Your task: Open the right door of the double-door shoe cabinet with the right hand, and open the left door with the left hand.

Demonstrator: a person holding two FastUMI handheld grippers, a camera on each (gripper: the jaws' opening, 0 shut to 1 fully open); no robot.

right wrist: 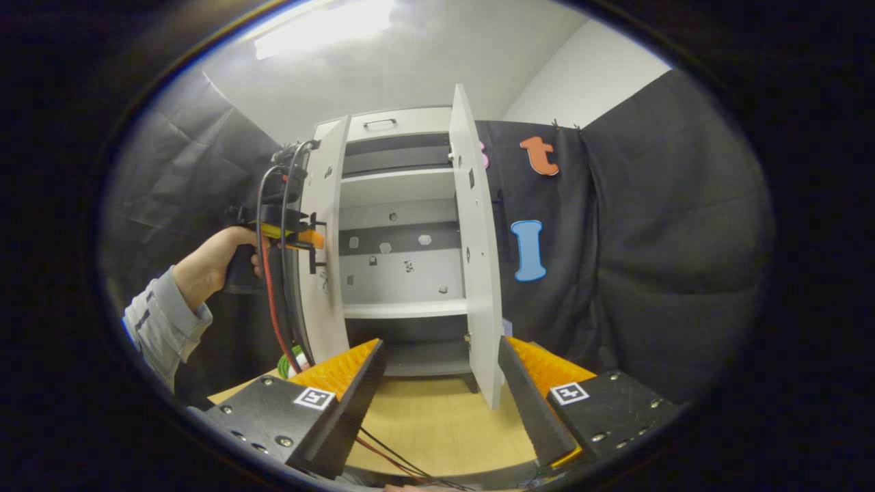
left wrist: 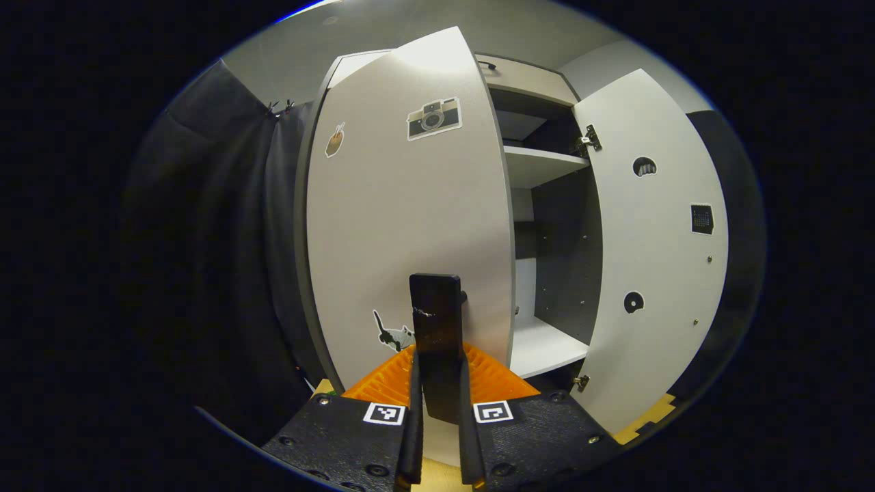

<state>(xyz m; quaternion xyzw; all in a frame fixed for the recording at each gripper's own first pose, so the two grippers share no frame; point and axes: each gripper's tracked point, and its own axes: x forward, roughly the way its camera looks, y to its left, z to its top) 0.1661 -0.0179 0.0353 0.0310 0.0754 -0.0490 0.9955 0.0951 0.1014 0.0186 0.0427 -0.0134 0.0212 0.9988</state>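
Grey-white left door [left wrist: 410, 225] swings because your left gripper [left wrist: 437, 403] fingers clench its black handle [left wrist: 435, 321]; right gripper [right wrist: 437, 403] fingers hang released.

A black curtain [right wrist: 656, 225] hangs at three o'clock in the right gripper view, pinned by clips [right wrist: 566, 126] at one o'clock. A wooden tabletop [right wrist: 437, 424] lies at six o'clock, a ceiling light [right wrist: 321, 27] at twelve.

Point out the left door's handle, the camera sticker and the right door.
Handle [left wrist: 435, 311], left gripper view: its upper front face.
Camera sticker [left wrist: 434, 118], left gripper view: its lens.
Right door [right wrist: 475, 260], right gripper view: middle of its inner face.
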